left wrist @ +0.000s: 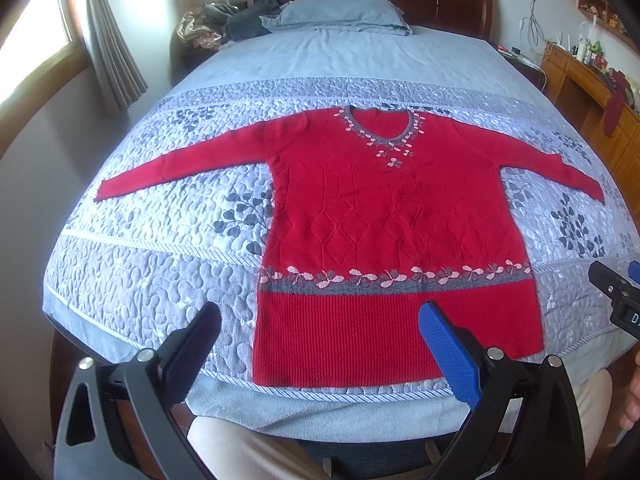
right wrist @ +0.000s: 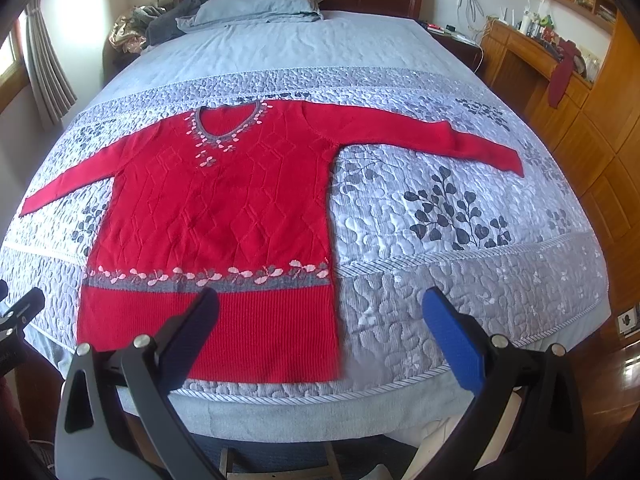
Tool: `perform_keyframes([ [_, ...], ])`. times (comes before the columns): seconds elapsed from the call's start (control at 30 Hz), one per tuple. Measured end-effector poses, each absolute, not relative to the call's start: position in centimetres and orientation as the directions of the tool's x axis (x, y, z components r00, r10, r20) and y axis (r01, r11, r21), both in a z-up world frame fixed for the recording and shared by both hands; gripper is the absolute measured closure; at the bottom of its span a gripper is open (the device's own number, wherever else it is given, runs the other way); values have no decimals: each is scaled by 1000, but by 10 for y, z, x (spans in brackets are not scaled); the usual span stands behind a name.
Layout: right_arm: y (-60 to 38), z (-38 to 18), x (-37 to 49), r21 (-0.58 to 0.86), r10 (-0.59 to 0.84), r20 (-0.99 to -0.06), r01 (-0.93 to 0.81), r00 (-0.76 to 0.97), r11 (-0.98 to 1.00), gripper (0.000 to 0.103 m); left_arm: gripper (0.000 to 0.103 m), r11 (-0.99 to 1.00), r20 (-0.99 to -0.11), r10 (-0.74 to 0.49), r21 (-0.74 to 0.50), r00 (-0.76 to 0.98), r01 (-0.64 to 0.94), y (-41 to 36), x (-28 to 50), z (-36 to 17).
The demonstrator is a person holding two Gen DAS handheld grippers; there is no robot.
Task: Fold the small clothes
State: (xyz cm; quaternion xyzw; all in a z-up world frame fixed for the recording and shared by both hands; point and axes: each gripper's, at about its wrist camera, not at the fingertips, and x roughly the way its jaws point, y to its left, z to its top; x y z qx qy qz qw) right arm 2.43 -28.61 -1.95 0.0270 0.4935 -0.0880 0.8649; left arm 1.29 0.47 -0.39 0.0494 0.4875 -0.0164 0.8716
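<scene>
A red knit sweater (left wrist: 384,216) lies flat, face up, on the quilted bed, sleeves spread out to both sides, hem toward me. It also shows in the right wrist view (right wrist: 216,208), left of centre. My left gripper (left wrist: 320,328) is open and empty, hovering above the hem near the bed's front edge. My right gripper (right wrist: 320,320) is open and empty, above the sweater's lower right corner and the quilt beside it. The right gripper also shows at the right edge of the left wrist view (left wrist: 618,292).
The grey-blue patterned quilt (right wrist: 460,264) covers the bed. A pillow (left wrist: 340,14) and piled clothes (left wrist: 224,24) lie at the headboard. A wooden cabinet (right wrist: 560,92) with clutter stands to the right. A curtained window (left wrist: 44,48) is at the left.
</scene>
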Motion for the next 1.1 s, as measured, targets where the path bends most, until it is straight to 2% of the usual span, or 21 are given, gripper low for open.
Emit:
perform_keyframes([
  [1.1, -289, -23, 28, -41, -125, -862, 178, 491, 983, 2, 4, 993, -855, 26, 82, 518, 86, 2, 17, -9],
])
